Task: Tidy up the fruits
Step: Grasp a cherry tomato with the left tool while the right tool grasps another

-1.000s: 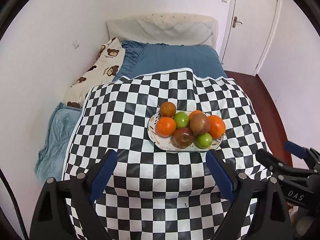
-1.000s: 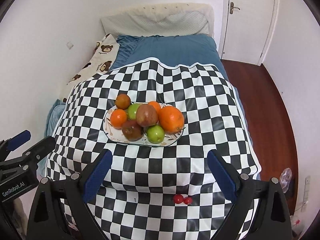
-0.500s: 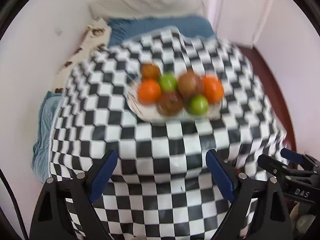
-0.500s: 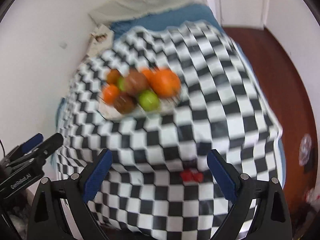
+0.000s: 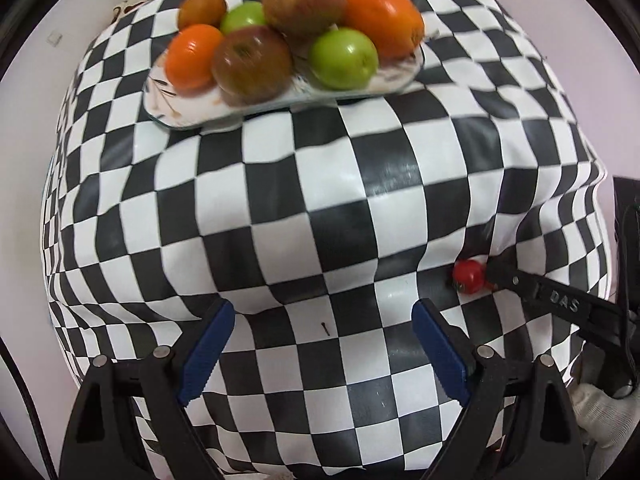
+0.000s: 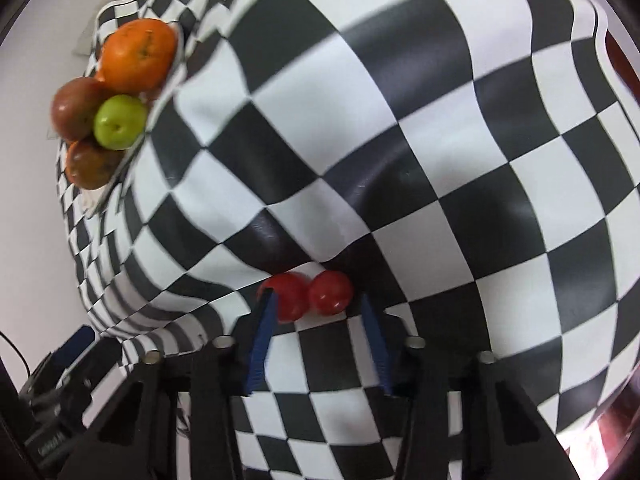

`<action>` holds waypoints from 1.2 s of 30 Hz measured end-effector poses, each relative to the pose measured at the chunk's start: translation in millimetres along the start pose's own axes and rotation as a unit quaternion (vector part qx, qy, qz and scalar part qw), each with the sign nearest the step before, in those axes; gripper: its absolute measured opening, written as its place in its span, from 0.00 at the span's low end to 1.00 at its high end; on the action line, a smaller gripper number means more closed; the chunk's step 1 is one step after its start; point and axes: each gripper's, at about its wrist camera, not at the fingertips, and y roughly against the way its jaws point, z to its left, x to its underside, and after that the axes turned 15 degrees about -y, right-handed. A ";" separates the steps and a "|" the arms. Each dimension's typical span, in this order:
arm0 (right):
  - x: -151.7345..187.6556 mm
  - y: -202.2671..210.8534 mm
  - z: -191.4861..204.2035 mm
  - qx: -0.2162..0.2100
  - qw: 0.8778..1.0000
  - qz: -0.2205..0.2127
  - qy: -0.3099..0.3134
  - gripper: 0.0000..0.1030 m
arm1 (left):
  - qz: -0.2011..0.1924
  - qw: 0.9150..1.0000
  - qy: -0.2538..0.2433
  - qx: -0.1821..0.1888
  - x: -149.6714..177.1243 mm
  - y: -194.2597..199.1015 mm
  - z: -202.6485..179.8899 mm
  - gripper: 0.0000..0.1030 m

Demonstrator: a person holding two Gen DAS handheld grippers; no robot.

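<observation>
While right tongs (image 6: 316,308) straddle cherry tomatoes (image 6: 310,296), checkered cloth (image 6: 400,160) ahead bare.

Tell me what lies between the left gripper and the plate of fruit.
Only bare checkered cloth separates left gripper from plate, in the left wrist view.

White letters "DAS" stand on the black right gripper (image 5: 490,276) body seen from the left wrist

Bright, even light; motion blur, fisheye warping.
</observation>
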 end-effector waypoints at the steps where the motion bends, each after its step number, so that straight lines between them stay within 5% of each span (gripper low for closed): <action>1: -1.2 -5.5 -2.7 0.005 1.000 -0.002 -0.001 0.32 | 0.003 1.000 -0.002 0.000 1.0 -2.3 -3.5 0.88; 8: -6.4 -11.4 -8.6 -0.004 1.000 -0.018 0.006 0.27 | 0.014 1.000 -0.015 0.004 4.1 -14.5 -26.0 0.88; 17: -3.6 39.2 -33.7 -0.014 0.998 -0.059 -0.003 0.27 | 0.012 0.997 -0.041 0.056 -14.5 -46.0 -75.2 0.88; 21: -12.3 47.1 -59.2 -0.006 0.998 -0.065 -0.026 0.27 | 0.014 0.995 -0.071 0.063 -20.9 -60.2 -108.6 0.63; 27: -12.9 51.5 -88.6 -0.001 0.996 -0.069 -0.050 0.28 | 0.024 0.993 -0.082 0.076 -20.5 -77.2 -139.0 0.50; 36: -13.1 50.9 -80.2 0.002 0.996 -0.073 -0.042 0.28 | 0.028 0.990 -0.090 0.109 -37.6 -78.0 -153.0 0.33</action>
